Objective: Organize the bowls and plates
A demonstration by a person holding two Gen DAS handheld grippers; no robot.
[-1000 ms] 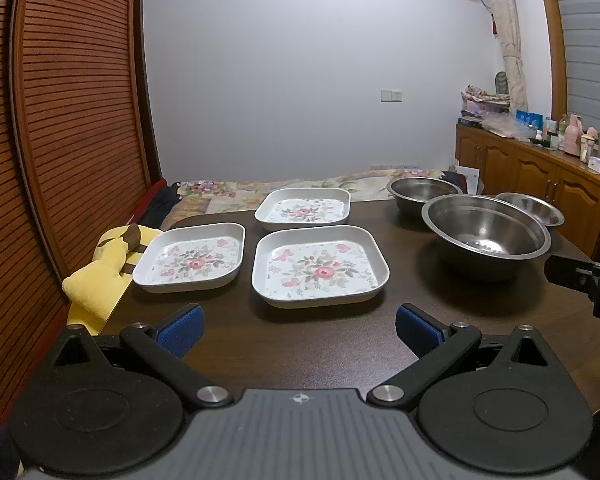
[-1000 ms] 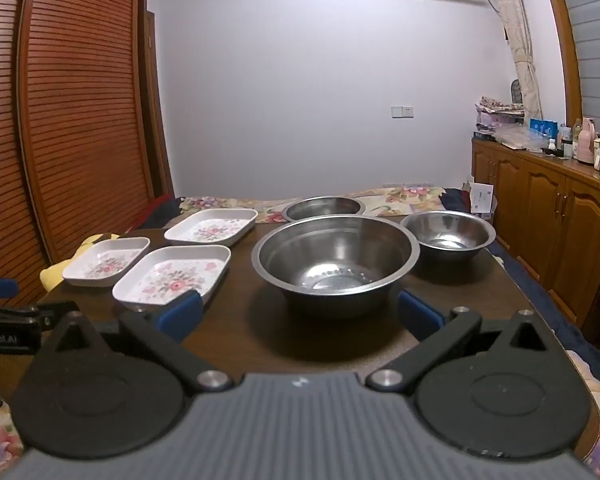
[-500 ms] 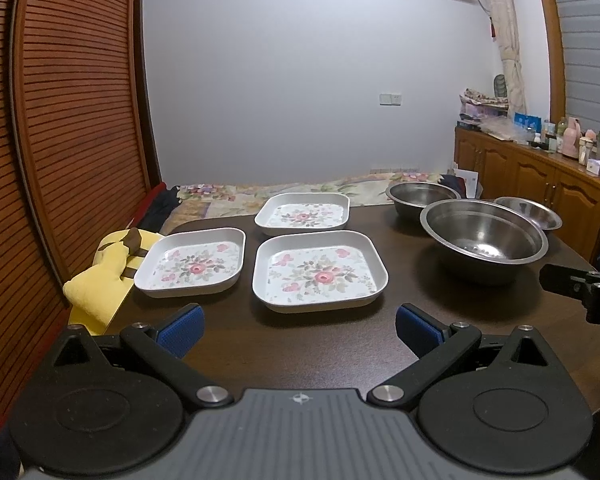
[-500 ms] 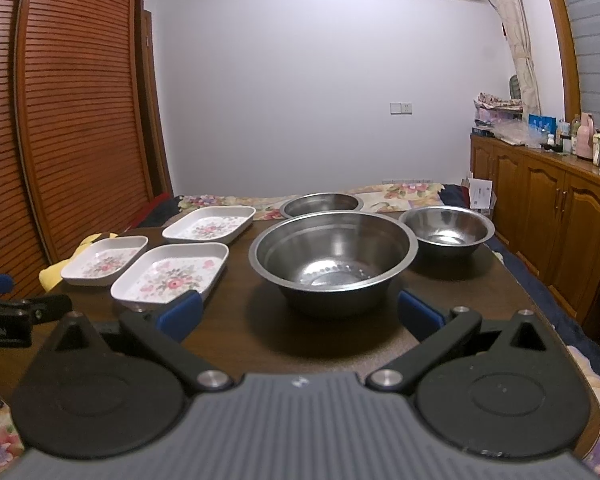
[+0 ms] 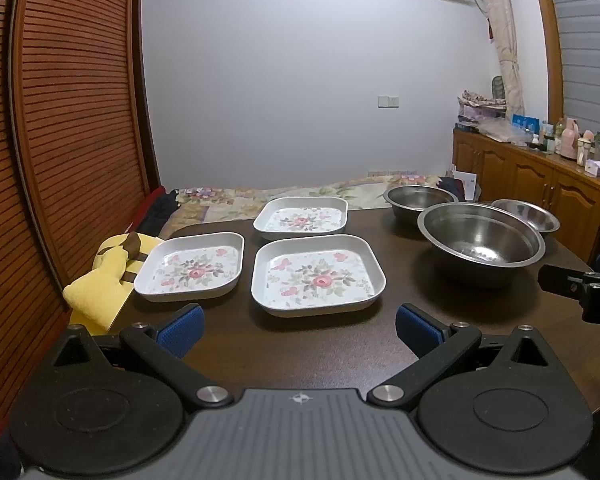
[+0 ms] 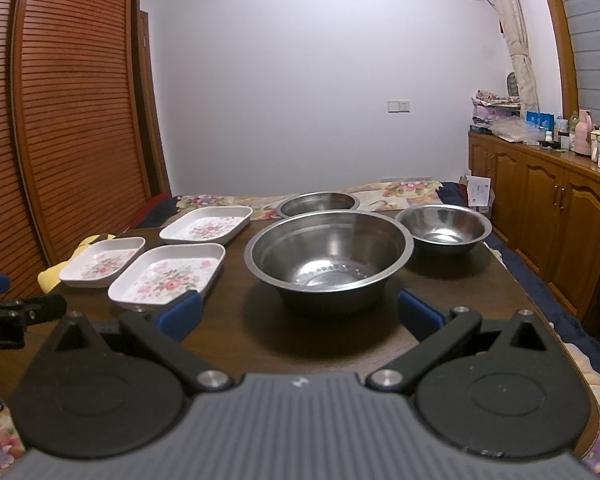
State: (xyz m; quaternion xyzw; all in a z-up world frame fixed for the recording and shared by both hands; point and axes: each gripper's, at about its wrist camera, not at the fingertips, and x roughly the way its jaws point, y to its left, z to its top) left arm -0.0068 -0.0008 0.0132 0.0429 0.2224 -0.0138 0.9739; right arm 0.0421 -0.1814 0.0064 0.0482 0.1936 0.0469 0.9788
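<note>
Three white square floral plates lie on the dark wooden table: a near one, a left one and a far one. Three steel bowls stand to the right: a large one, a smaller right one and a far one. My left gripper is open, short of the near plate. My right gripper is open, just short of the large bowl. Nothing is between either pair of fingers.
A yellow plush toy lies off the table's left edge. A slatted wooden door stands on the left. A wooden sideboard with bottles runs along the right wall. A floral bedspread lies beyond the table.
Both grippers have drawn back and risen slightly; the plates and bowls look a little farther and lower in view. Nothing was grasped or moved.
</note>
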